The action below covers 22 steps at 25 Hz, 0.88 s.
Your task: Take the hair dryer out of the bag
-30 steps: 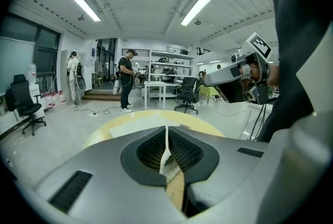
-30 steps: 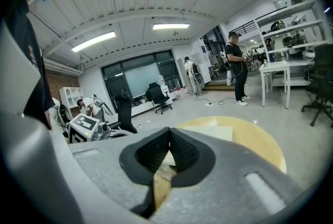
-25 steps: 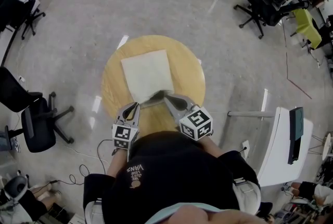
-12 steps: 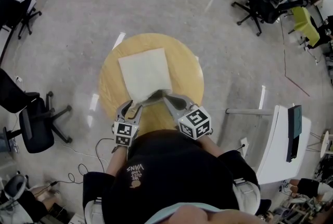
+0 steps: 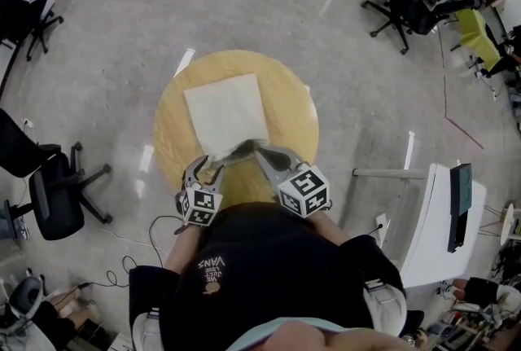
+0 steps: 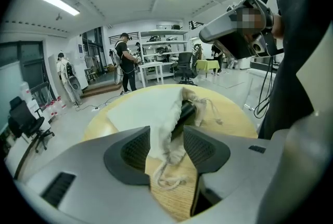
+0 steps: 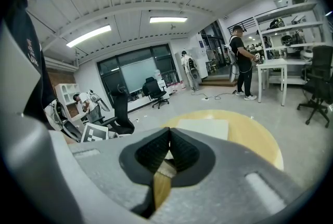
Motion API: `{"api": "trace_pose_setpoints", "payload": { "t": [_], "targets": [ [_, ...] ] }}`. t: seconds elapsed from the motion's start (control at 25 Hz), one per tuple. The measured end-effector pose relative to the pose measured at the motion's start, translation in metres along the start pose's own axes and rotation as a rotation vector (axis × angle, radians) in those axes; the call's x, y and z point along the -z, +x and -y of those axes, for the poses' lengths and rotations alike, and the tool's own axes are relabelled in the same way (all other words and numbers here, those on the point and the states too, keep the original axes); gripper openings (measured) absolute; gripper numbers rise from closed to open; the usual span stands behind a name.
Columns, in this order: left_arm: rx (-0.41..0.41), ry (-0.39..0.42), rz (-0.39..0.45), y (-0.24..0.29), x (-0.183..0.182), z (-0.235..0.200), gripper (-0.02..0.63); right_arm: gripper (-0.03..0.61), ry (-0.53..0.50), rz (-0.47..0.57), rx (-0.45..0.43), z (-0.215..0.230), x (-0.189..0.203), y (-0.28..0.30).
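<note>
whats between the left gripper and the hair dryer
Left gripper view: the bag, its rim and drawstring, between the opening jaws of the left gripper.

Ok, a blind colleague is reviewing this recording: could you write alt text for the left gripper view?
The left hand-held gripper has its jaws opening, with the mouth edge and drawstring of a cream cloth bag between them; the bag lies on a round wooden table. A dark hair dryer peeks from the bag's mouth.
</note>
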<state>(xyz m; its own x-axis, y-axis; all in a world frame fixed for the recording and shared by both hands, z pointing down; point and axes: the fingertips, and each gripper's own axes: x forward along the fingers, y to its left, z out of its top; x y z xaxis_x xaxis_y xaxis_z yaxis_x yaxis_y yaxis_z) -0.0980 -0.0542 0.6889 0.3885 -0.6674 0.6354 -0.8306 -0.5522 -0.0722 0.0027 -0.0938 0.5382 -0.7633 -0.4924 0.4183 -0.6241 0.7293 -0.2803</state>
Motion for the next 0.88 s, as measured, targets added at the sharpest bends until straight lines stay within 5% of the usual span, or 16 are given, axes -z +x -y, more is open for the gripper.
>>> {"api": "trace_pose_setpoints", "payload": {
  "t": [0.68, 0.88],
  "targets": [
    [0.043, -0.008, -0.040, 0.014, 0.004, -0.006, 0.194, -0.002, -0.014, -0.025, 0.003, -0.002, 0.007, 0.002],
    [0.054, -0.015, -0.032, 0.012, 0.001, -0.007, 0.131, -0.002, -0.015, -0.031, 0.008, -0.003, 0.009, 0.000]
  ]
}}
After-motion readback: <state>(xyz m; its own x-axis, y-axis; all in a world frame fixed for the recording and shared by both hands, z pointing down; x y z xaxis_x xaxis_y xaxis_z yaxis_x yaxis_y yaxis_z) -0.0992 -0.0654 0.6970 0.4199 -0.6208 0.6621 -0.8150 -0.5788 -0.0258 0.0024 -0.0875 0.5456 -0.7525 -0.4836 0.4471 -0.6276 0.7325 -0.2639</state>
